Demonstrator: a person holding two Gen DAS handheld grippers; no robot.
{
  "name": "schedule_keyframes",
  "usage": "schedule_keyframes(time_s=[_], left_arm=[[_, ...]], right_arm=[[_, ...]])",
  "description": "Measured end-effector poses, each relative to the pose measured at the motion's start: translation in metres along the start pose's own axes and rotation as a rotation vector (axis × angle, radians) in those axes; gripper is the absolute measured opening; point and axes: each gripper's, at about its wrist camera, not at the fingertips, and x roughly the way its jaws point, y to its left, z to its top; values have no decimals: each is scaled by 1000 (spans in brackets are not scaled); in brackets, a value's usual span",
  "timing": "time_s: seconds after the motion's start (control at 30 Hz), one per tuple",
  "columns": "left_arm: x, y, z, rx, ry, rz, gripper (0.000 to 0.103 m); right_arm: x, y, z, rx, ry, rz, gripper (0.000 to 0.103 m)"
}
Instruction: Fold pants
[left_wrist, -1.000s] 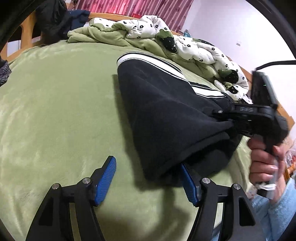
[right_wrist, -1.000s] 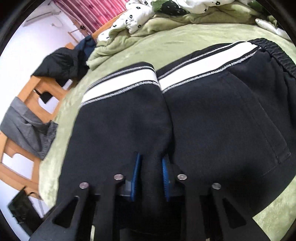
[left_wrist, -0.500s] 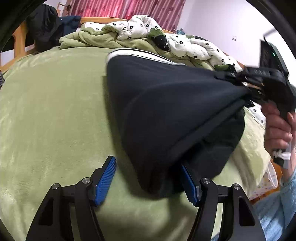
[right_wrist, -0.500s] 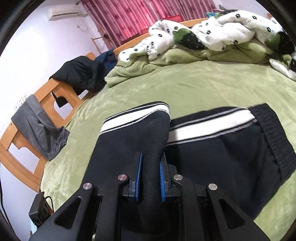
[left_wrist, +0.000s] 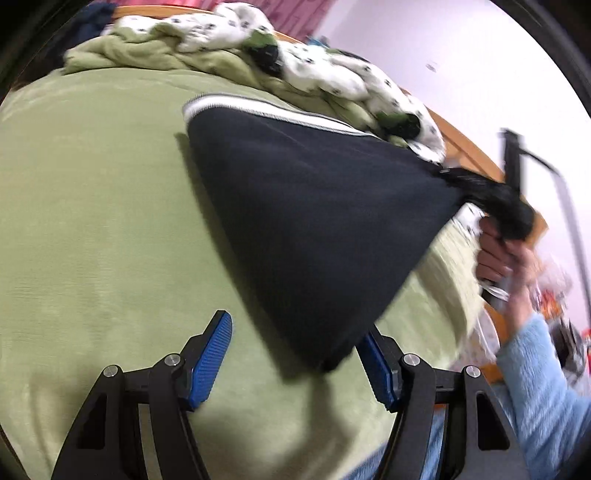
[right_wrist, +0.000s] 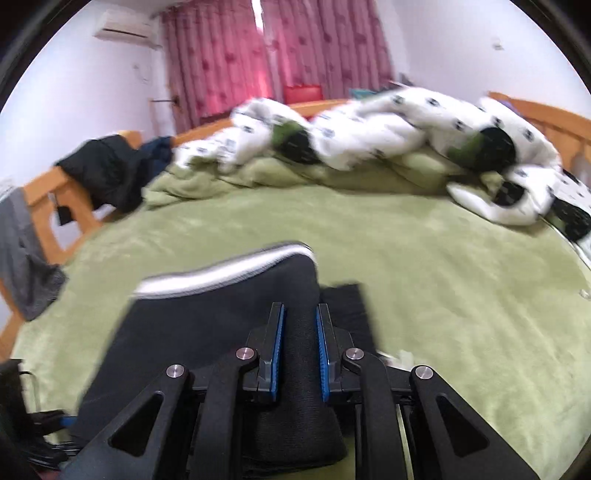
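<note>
The black pants (left_wrist: 314, 221) with a white side stripe hang stretched above the green bed cover (left_wrist: 92, 221). My right gripper (right_wrist: 299, 347) is shut on a bunched fold of the pants (right_wrist: 221, 317) and holds them lifted; it shows in the left wrist view (left_wrist: 491, 206) at the right, gripped by a hand. My left gripper (left_wrist: 295, 365) is open, low over the bed, with the lowest corner of the pants hanging between its blue pads (left_wrist: 212, 354) without being clamped.
A white spotted duvet (right_wrist: 388, 129) and a green blanket (right_wrist: 258, 173) are heaped along the far side of the bed. Dark and grey clothes (right_wrist: 107, 173) hang on the wooden bed frame (right_wrist: 40, 195) at left. Pink curtains (right_wrist: 277, 51) hang behind.
My right gripper has lifted the pants up off the bed, so the cloth now hangs taut. The left gripper has stayed open near the lower corner.
</note>
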Motion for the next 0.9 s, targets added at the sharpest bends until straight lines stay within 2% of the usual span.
schedule_keyframes(time_s=[0.07, 0.13, 0.2, 0.33, 0.43, 0.57, 0.6, 0.63, 0.67, 0.7, 0.73, 0.77, 0.83, 0.9], left_arm=[[-1, -10, -3, 58, 18, -4, 65], [-3, -12, -5, 78, 17, 10, 65], [-6, -7, -4, 56, 11, 2, 65], [-15, 6, -3, -22, 12, -64, 65], [-16, -5, -5, 35, 0, -35, 65], [8, -22, 0, 50, 46, 24, 65], [15, -25, 0, 53, 46, 72, 65], [22, -29, -1, 71, 27, 159, 57], [21, -31, -1, 91, -26, 233, 20], [18, -31, -1, 96, -69, 249, 13], [11, -29, -2, 85, -107, 237, 12], [9, -28, -2, 80, -112, 242, 12], [11, -26, -4, 92, -82, 251, 12], [10, -24, -6, 84, -43, 216, 16]], right_arm=[[18, -25, -19, 24, 73, -40, 15], [26, -35, -34, 30, 108, -39, 15], [21, -33, -39, 13, 100, -45, 15], [10, -28, -38, 30, 97, -48, 17], [8, -27, -41, 46, 109, -65, 19], [6, -29, -43, 104, 114, -67, 19], [6, -28, -43, 107, 113, -71, 20], [6, -28, -45, 104, 112, -78, 20], [5, -28, -46, 101, 110, -82, 20], [4, -27, -47, 98, 105, -84, 20], [3, -27, -49, 98, 104, -77, 20], [2, -26, -50, 94, 108, -77, 20], [2, -23, -54, 74, 121, -82, 19], [3, -18, -57, 35, 135, -102, 19]])
